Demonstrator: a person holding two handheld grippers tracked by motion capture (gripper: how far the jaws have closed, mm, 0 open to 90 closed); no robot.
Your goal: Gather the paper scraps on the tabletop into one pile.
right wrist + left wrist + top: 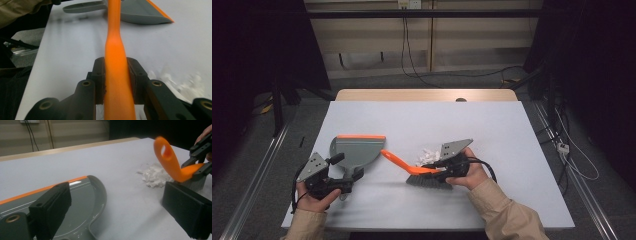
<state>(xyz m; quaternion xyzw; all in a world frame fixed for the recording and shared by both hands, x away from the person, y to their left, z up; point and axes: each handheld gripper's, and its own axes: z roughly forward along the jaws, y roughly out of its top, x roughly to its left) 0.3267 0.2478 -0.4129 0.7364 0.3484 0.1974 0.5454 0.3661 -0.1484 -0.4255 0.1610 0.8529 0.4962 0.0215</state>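
High view puts your right claw [443, 169] clamped on the orange handle of the brush [422, 175], whose dark bristles rest on the counter [512, 150] just in front of the pile of white scraps [428, 156]. That placement makes sense as a sweeping setup: the bristles sit at the pile's near edge, and the handle slants up and left toward the dustpan [357, 152], so a push would carry the scraps that way. The dustpan lies flat to the left of the brush, apart from the pile, with its orange lip on the far side.

Right gripper view shows the pads pressed on both sides of the handle [117, 75], a narrow, firm hold low on the handle near the brush head, which gives you good control of the bristles.

Your left claw [343, 172] stands wide; in the left gripper view one pad [51, 207] hangs over the pan's near end and the other is off to its side, with nothing gripped. It looks placed to take the pan and steady it.

Both forearms come in low from the near edge, wrists turned inward, the two tools pointing toward each other across the gap.
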